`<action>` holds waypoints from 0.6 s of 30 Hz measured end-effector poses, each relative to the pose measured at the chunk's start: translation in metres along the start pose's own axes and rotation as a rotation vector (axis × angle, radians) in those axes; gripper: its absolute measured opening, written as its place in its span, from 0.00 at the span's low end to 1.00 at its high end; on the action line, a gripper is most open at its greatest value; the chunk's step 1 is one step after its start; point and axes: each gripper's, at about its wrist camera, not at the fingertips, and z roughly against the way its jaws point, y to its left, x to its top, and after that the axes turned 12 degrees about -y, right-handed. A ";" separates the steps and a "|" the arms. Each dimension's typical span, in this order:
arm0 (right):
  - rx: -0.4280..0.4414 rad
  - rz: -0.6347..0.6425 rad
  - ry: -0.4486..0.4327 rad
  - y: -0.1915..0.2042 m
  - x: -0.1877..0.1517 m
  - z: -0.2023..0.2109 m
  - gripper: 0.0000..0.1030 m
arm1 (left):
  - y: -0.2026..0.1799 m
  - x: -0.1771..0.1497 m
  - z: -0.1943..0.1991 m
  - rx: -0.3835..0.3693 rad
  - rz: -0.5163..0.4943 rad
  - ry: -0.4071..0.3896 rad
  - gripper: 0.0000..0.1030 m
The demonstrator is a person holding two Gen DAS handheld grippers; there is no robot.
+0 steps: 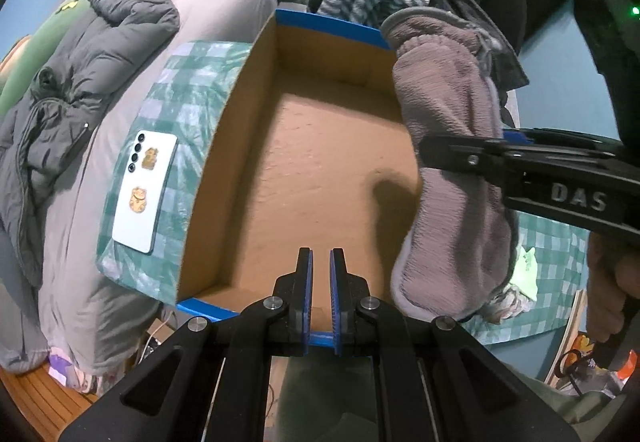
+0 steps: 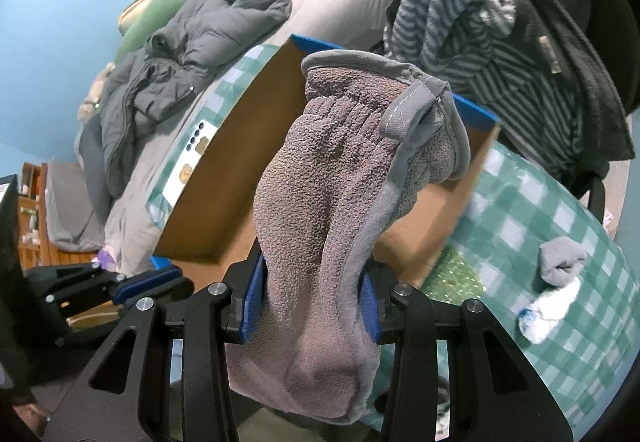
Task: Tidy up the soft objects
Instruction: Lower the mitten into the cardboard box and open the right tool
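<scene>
A grey-brown fleece mitten [image 2: 320, 209] hangs in my right gripper [image 2: 310, 306], which is shut on its middle. The left wrist view shows the mitten [image 1: 452, 169] held above the right side of an open cardboard box [image 1: 320, 161] with blue-taped rims. The box [image 2: 224, 145] has nothing inside it. My left gripper [image 1: 320, 294] hovers over the box's near rim, jaws nearly closed, holding nothing. A rolled grey sock [image 2: 560, 262] and a white sock [image 2: 548, 310] lie on the checked cloth to the right of the box.
A white phone [image 1: 146, 189] lies on the green checked cloth [image 1: 188, 101] left of the box. A grey puffer jacket [image 1: 80, 81] lies on the bed further left. Striped and dark fleece clothes [image 2: 500, 21] hang behind the box.
</scene>
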 end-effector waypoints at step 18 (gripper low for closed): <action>-0.058 -0.067 -0.014 -0.006 0.004 -0.015 0.78 | 0.004 0.004 -0.001 0.017 -0.017 -0.011 0.29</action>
